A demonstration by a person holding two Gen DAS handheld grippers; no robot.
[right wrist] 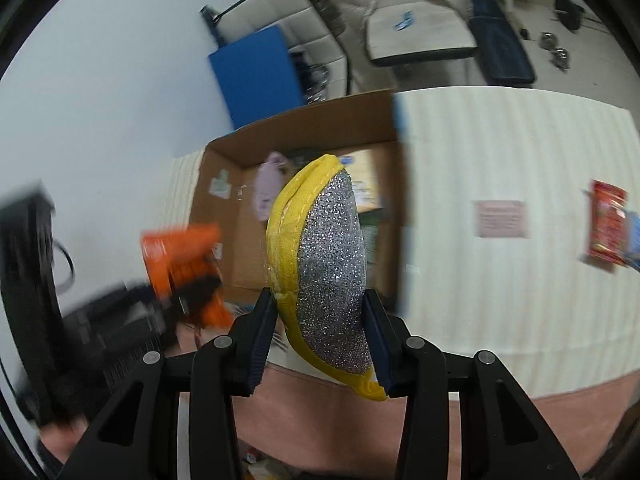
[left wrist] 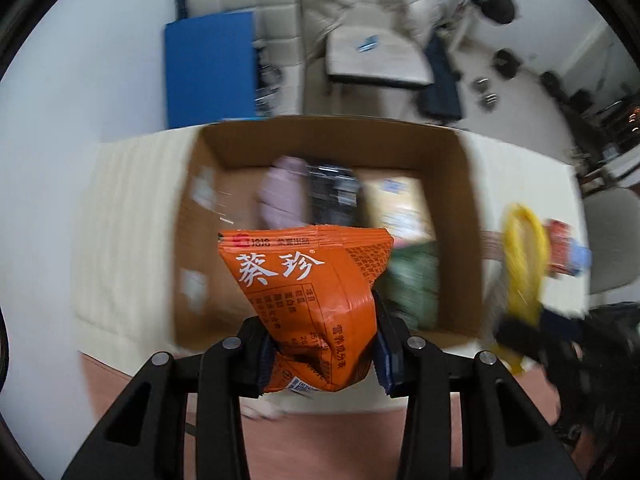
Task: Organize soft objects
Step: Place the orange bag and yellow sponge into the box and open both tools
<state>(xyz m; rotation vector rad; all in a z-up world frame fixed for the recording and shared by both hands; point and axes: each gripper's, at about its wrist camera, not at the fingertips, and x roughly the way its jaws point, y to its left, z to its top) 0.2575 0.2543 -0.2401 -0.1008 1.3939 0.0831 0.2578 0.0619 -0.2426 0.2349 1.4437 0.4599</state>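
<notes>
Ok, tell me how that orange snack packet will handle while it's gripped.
The orange snack packet probably crumples easily: its film is creased and pinched narrow where the left gripper clamps it. It looks light, since the wide top stands up unsupported. The glossy film may be slippery, so it could slide in the grip.

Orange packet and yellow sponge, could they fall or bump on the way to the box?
Maybe. The left gripper pinches only the orange packet's bottom end, so it might slip out. The right gripper carries the yellow sponge toward the same cardboard box, so both could bump together.
</notes>
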